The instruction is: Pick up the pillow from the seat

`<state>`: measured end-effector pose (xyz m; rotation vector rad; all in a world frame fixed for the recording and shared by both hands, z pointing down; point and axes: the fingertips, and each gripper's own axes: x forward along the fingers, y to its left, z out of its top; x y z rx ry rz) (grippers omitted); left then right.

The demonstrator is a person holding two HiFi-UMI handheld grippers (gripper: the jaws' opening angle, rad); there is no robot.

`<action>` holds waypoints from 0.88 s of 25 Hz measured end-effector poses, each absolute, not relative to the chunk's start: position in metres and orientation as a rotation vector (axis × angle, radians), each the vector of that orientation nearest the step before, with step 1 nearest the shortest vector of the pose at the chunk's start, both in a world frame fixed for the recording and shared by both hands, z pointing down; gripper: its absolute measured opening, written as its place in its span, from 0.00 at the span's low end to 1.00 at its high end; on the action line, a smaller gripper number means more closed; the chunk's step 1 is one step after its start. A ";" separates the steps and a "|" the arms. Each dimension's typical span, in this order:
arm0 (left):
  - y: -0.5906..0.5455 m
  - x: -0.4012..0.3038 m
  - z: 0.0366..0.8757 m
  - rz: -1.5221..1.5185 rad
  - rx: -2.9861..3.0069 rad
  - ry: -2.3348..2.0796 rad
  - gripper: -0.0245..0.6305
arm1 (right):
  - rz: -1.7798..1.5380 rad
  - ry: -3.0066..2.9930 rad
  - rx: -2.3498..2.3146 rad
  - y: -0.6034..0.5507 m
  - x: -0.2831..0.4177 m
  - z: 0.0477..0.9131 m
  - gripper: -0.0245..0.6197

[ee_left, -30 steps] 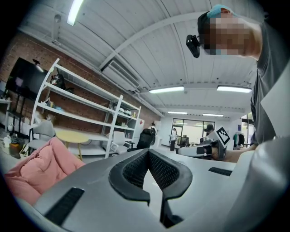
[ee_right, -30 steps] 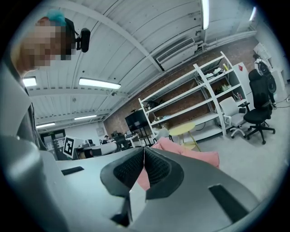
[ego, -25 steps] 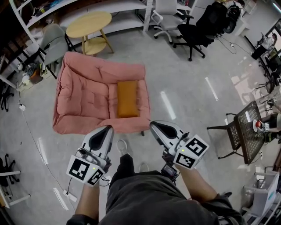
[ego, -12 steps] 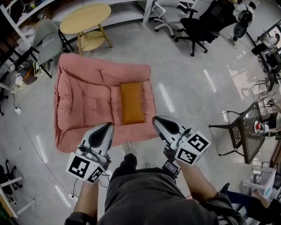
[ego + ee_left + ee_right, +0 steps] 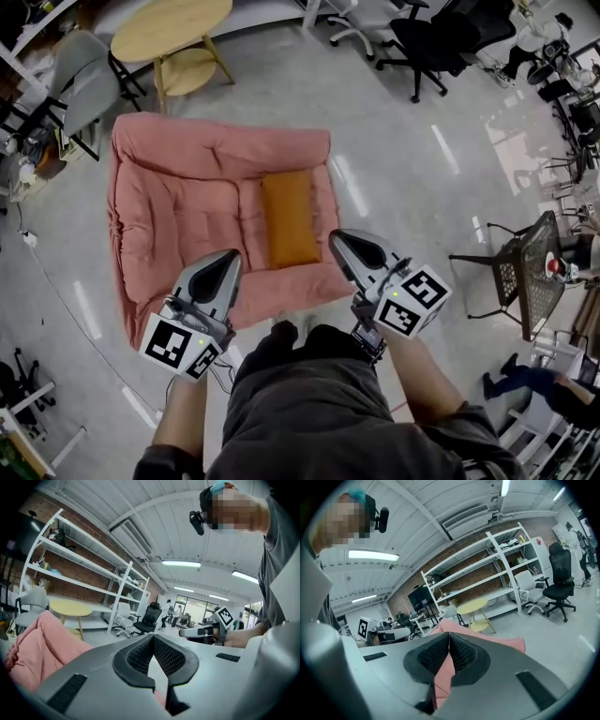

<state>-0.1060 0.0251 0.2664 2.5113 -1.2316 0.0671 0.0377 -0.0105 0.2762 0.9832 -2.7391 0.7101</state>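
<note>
One pillow (image 5: 290, 217) on seat (image 5: 178, 197), left gripper (image 5: 232, 256), right gripper (image 5: 336, 236), jaws together

A glossy grey floor (image 5: 403, 178) runs under a round yellow table (image 5: 169, 26). Left of the table stands a grey chair (image 5: 82, 80). To its right are a white office chair (image 5: 349, 28) and a black office chair (image 5: 433, 42). Behind the table, white shelves (image 5: 82, 553) line a brick wall (image 5: 70, 576). Strip lights (image 5: 180, 564) glow overhead.

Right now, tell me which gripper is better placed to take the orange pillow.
Right, probably: the right gripper lies closer to the pillow than the left gripper. Both are shut, empty.
</note>
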 end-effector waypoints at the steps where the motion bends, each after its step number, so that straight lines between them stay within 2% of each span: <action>1: 0.018 -0.107 0.274 0.073 2.501 -1.224 0.04 | 0.715 -2.729 0.984 -0.017 0.036 0.281 0.06; 8: -0.032 -0.112 0.354 0.111 2.407 -1.189 0.04 | 0.744 -2.668 1.000 -0.054 0.031 0.337 0.06; 19: -0.100 -0.084 0.539 0.183 2.236 -1.077 0.04 | 0.905 -2.597 0.970 -0.089 0.049 0.441 0.06; 22: -0.113 -0.076 0.590 0.206 2.172 -1.050 0.17 | 0.960 -2.582 0.950 -0.093 0.056 0.463 0.06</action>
